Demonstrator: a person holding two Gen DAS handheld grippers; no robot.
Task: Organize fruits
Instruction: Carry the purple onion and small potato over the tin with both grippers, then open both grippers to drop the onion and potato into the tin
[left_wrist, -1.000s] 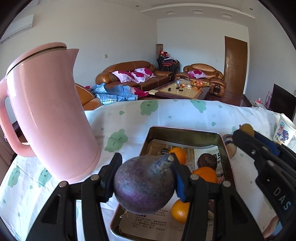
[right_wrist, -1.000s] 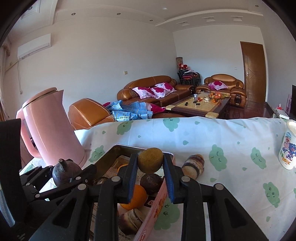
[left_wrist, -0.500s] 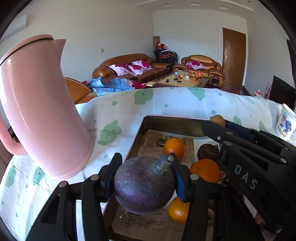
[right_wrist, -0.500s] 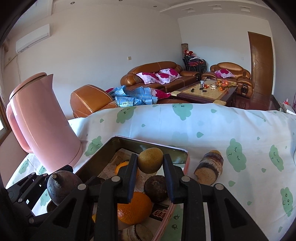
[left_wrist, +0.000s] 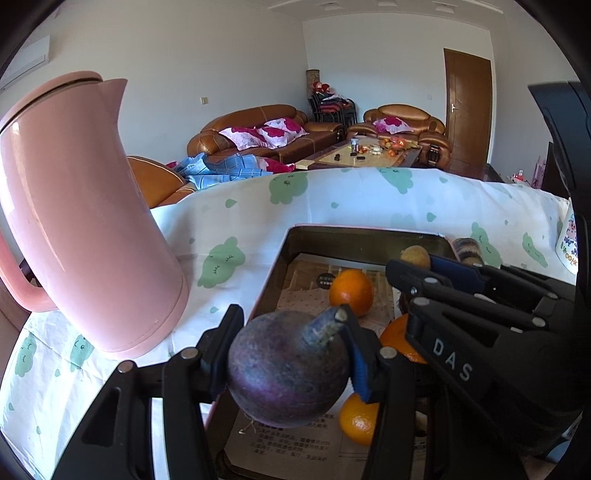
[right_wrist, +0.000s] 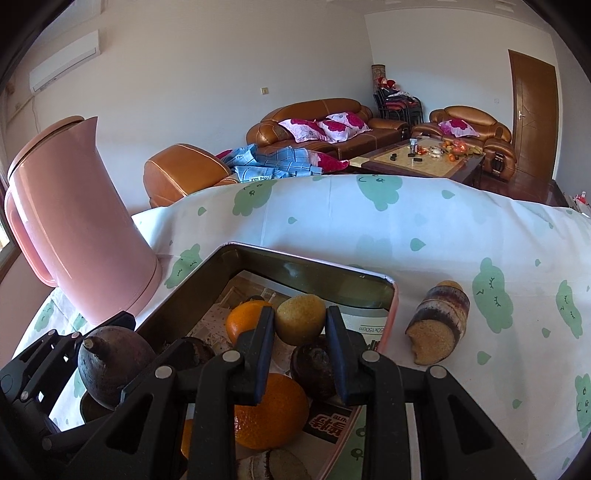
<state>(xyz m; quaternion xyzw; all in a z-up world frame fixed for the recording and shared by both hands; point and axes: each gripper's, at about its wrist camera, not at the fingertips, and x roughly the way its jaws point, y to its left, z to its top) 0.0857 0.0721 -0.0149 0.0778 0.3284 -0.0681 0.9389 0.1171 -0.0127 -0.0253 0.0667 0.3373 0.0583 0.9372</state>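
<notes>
Tray (right_wrist: 369, 275): a metal tin lined with printed paper, on a table under a cloth with green clouds (right_wrist: 406, 221); it serves as the place where the fruit is gathered.
Already in the tray: an orange at the far end (left_wrist: 351, 291), two more nearer (left_wrist: 360, 424), and a dark round fruit (right_wrist: 314, 363).
Left gripper (left_wrist: 291, 369): pinches a big purple round fruit with a stub stalk (left_wrist: 288, 373) above the near left edge of the tray; not yet set down.
Right gripper (right_wrist: 300, 332): pressed tight on a small yellowish-brown fruit (right_wrist: 301, 318) over the middle of the tray; also not yet released.
Left outside: a striped brown cut piece (right_wrist: 439, 325) lies on the cloth just beside the tray's right wall.
Progress: judged well along; two fruits to drop in, one piece to fetch.
Bystander: a pink kettle (left_wrist: 81, 214) stands left of the tray.
</notes>
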